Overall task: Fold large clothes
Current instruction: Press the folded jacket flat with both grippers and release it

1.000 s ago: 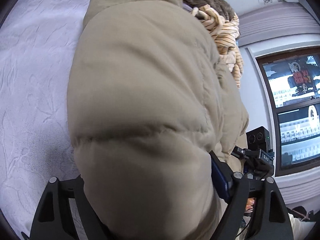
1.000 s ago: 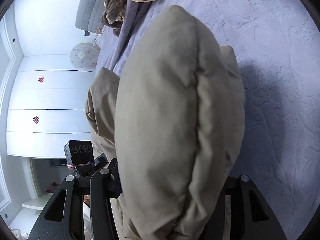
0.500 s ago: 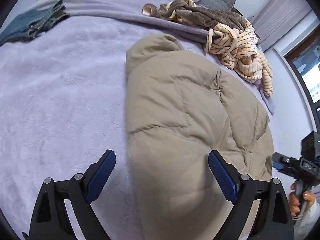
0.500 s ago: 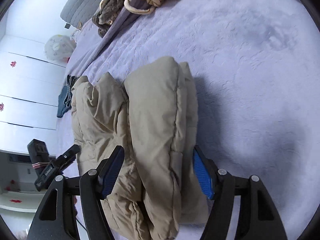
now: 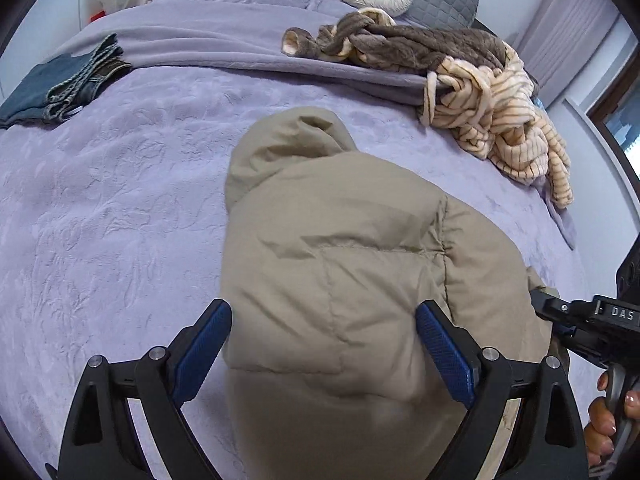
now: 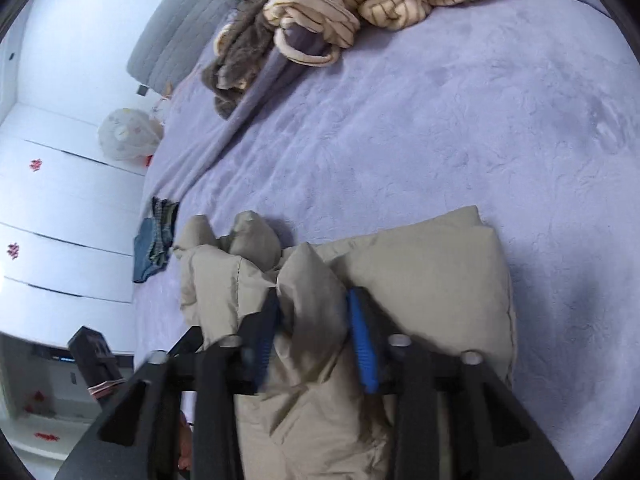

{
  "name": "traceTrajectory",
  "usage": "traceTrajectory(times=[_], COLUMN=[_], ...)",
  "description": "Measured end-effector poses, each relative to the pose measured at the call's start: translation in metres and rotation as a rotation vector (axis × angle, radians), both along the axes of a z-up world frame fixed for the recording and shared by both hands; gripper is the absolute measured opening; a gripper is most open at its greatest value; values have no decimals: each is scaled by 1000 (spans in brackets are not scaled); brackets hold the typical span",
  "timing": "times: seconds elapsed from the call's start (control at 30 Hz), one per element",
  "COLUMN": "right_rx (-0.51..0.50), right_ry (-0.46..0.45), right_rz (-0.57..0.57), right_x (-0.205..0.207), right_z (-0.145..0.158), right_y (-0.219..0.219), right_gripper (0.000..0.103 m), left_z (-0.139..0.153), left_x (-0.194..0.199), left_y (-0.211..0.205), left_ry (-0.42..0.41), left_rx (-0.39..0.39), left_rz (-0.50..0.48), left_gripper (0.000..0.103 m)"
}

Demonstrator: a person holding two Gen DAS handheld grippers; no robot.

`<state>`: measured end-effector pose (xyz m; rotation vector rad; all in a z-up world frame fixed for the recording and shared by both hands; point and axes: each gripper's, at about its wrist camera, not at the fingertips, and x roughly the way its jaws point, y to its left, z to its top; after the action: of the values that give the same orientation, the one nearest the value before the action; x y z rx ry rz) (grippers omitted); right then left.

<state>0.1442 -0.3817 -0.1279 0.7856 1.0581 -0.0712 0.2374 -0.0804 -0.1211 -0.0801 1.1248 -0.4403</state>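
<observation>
A tan puffer jacket [image 5: 352, 280] is seen lying folded on the bed [image 5: 112, 216], its hood end toward the pillows. The left tool [image 5: 324, 344] is held wide open over the jacket's near end, with the blue pads [image 5: 444, 352] apart from the fabric and nothing gripped. The right tool [image 6: 314, 344] has just been closing, and a raised fold of the jacket [image 6: 420, 280] is pinched between its pads. Folded jeans [image 5: 60, 84] are seen at the bed's far left, and a striped garment [image 5: 500, 120] and a brown one [image 5: 408, 46] are heaped near the headboard.
</observation>
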Motion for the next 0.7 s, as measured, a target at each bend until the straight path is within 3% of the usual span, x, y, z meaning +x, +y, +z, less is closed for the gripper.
traceTrajectory(times=[0.13,0.27,0.7], right_rx=[-45,-12,-73], right_ry=[61,61,32], right_rz=[6,3,57], right_x=[-11,-21,-43], right_z=[-27,-46,-5], right_y=[-6,-13,6], right_gripper=[9,8,13], left_z=[-7,-11,12], left_x=[-16,-23,-50], left_y=[-29,-42,-18], left_ry=[-52,-74,-10], left_rx=[80,128,200], left_rz=[-69,-86,-57], left_gripper=[95,96,101])
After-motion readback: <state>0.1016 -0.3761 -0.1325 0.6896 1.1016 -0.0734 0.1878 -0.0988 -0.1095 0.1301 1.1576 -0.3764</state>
